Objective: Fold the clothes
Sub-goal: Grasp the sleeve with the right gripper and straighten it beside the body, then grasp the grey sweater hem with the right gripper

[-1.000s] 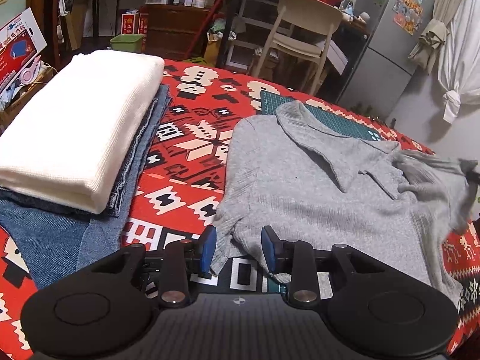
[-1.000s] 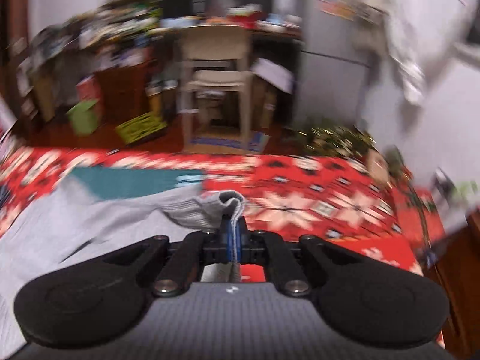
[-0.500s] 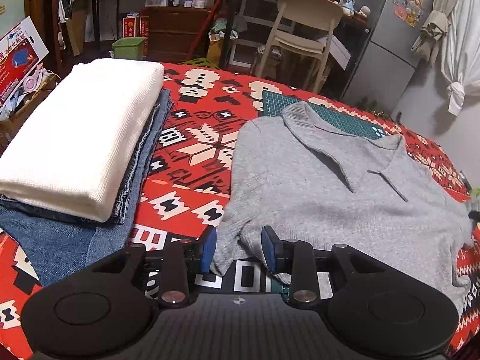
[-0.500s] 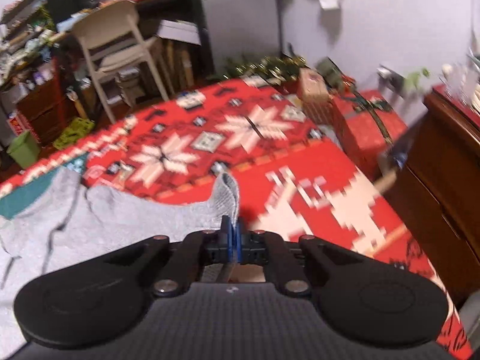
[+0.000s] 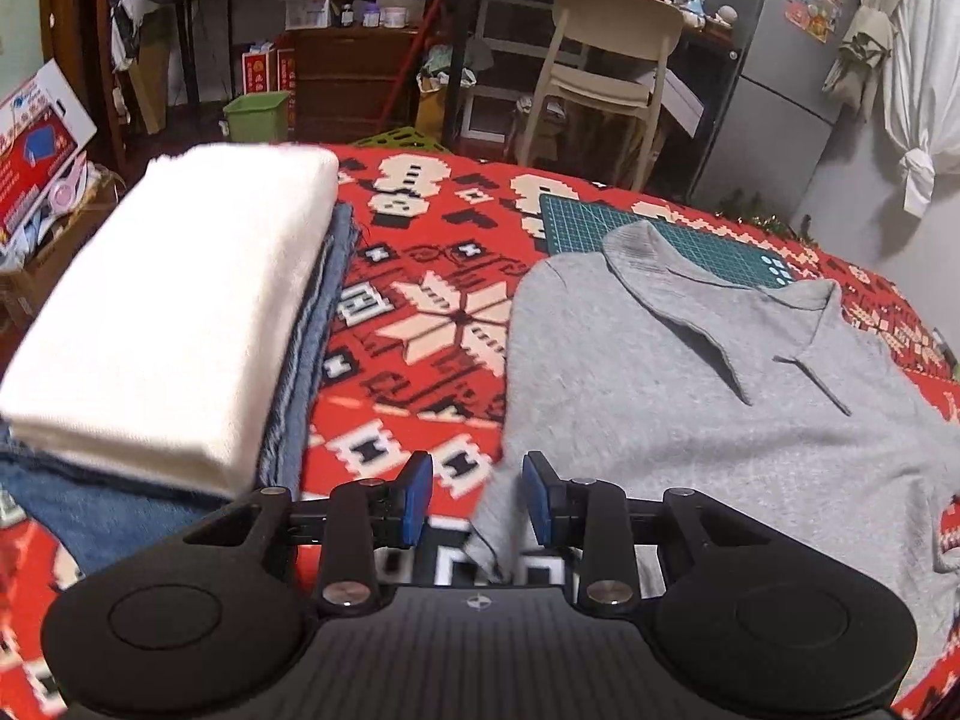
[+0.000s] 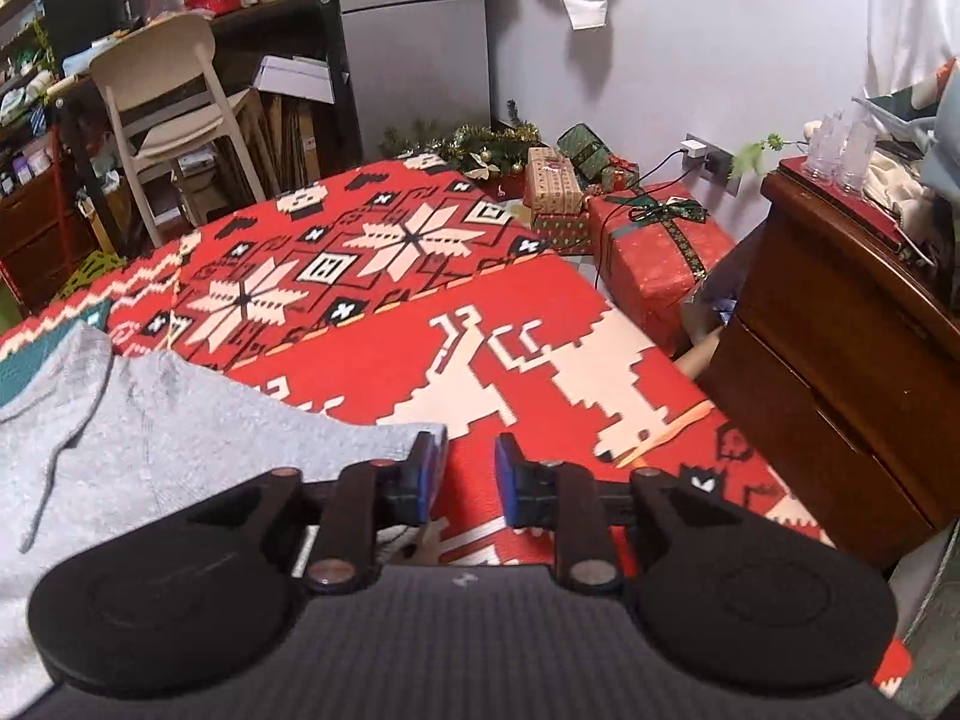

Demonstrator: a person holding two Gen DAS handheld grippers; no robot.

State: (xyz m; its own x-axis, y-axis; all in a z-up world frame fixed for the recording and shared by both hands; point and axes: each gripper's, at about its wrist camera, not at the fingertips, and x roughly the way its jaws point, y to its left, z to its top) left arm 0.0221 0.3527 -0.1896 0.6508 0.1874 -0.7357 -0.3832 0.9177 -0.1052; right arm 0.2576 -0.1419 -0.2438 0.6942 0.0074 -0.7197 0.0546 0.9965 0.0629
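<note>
A grey collared shirt (image 5: 690, 408) lies spread flat, front up, on the red patterned cloth (image 5: 432, 324). My left gripper (image 5: 474, 501) is open at the shirt's near left corner, and a fold of grey cloth (image 5: 498, 516) sits between its blue pads, ungripped. In the right wrist view the same grey shirt (image 6: 150, 420) fills the lower left. My right gripper (image 6: 463, 480) is open, with its left pad right at the shirt's edge and nothing between its fingers.
A folded white garment (image 5: 174, 324) lies on folded denim (image 5: 90, 510) at the left. A green cutting mat (image 5: 606, 228) lies under the collar. A cream chair (image 5: 606, 72) stands behind; wrapped gift boxes (image 6: 648, 240) and a wooden cabinet (image 6: 840, 360) flank the table's right edge.
My right gripper pulled the shirt's right side outward, laid it flat and opened, letting the cloth go. My left gripper stayed open at the near left corner and shifted slightly left.
</note>
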